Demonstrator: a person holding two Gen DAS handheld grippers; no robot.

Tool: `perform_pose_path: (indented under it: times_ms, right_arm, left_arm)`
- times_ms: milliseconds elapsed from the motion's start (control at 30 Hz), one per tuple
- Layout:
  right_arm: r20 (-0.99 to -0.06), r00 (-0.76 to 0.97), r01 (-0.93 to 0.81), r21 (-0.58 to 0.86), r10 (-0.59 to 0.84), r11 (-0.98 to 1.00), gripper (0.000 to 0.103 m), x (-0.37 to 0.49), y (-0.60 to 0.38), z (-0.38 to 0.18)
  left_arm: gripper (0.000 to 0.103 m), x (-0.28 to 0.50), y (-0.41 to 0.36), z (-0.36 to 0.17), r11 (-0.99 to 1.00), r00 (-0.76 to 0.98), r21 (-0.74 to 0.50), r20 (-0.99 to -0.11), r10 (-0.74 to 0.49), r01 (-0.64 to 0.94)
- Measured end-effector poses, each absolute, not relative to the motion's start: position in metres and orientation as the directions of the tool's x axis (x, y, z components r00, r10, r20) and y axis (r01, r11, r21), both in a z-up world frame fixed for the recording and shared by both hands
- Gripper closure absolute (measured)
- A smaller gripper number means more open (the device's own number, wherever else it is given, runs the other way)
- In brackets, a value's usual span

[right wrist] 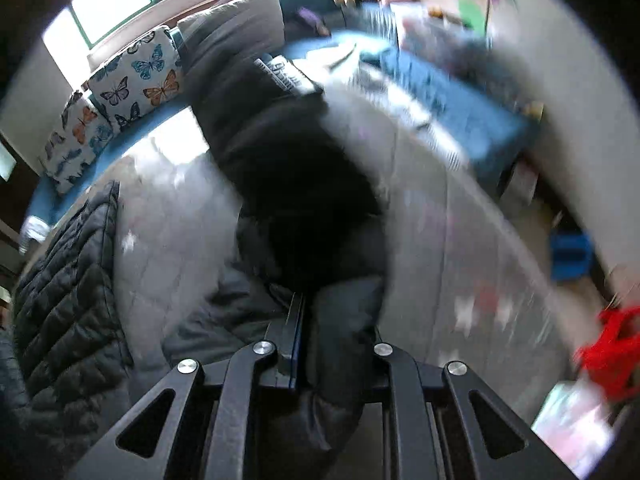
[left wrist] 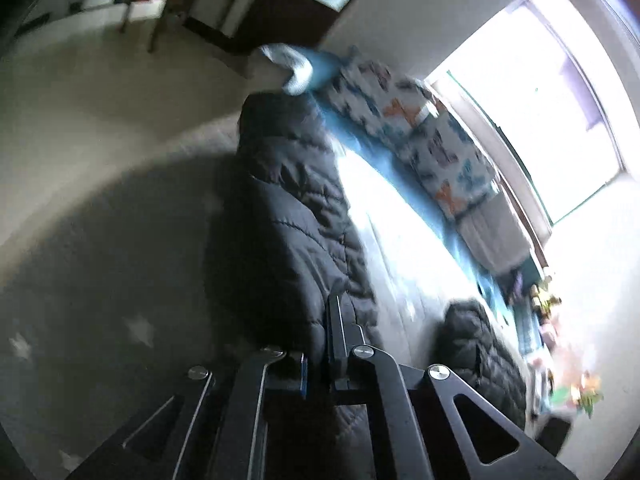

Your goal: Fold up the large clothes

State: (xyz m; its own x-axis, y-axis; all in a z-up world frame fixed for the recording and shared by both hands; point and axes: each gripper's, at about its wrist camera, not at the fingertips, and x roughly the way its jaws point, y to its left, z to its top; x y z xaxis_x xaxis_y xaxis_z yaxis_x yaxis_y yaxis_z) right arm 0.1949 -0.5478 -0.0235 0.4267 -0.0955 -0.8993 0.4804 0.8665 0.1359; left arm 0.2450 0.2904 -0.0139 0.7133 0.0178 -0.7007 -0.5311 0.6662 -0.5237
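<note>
Bed (right wrist: pixel 460 248): grey quilted cover with pale star marks, fills most of both views; blue sheet along the far edge.

Puffer jacket (left wrist: pixel 288 200): black, quilted, large. It lies lengthwise across the bed cover, one part running away from the left wrist camera, another bunched in the middle of the right wrist view. Judged light but bulky, soft, springy and slick-shelled; folds will likely puff open unless pressed flat. Best taken at hems, cuffs or seam lines, where the fabric is thin enough to pinch.

Butterfly cushions (right wrist: pixel 136 76): two or more, white with coloured prints, propped at the far side under the window (left wrist: pixel 540 92).

Red item (right wrist: pixel 612 348): right edge, blurred, unidentified.

Left gripper (left wrist: pixel 318 344): jaws narrow, closed on a fold of jacket fabric at the near end.

Right gripper (right wrist: pixel 336 336): jaws clamped around a thick roll of the jacket, possibly a sleeve; blur prevents certainty.
</note>
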Motion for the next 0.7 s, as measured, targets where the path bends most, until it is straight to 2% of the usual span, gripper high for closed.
perform_pose_path:
  times_ms: [133,200,300,400,500,700]
  right_arm:
    - [-0.917,0.399,0.462,0.212,0.011,0.861,0.08,0.174,-0.534,-0.042]
    - [-0.921,0.39,0.427,0.184,0.003,0.886,0.08,0.171,-0.527,-0.042]
    - [-0.917,0.399,0.422,0.207,0.024,0.883,0.079,0.163,-0.524,-0.025]
    - [-0.921,0.388,0.392,0.152,-0.013,0.907,0.079,0.151,-0.527,-0.002]
    - [-0.922,0.379,0.365,0.068,-0.082,0.929,0.077,0.135,-0.515,0.017]
    - [-0.846,0.49,0.365,-0.017,-0.207,0.931,0.077,0.125,-0.507,0.059]
  left_arm:
    - [0.098,0.232,0.316,0.003,0.691,0.679,-0.447,-0.729,0.087,-0.569]
    - [0.097,0.234,0.322,-0.003,0.706,0.639,-0.425,-0.768,0.05,-0.567]
    - [0.092,0.221,0.337,-0.003,0.682,0.625,-0.464,-0.78,-0.013,-0.565]
    - [0.091,0.21,0.346,0.001,0.667,0.614,-0.502,-0.785,-0.084,-0.55]
    - [0.088,0.199,0.349,0.014,0.698,0.595,-0.481,-0.798,-0.099,-0.53]
    - [0.087,0.16,0.351,0.048,0.734,0.612,-0.477,-0.784,-0.105,-0.484]
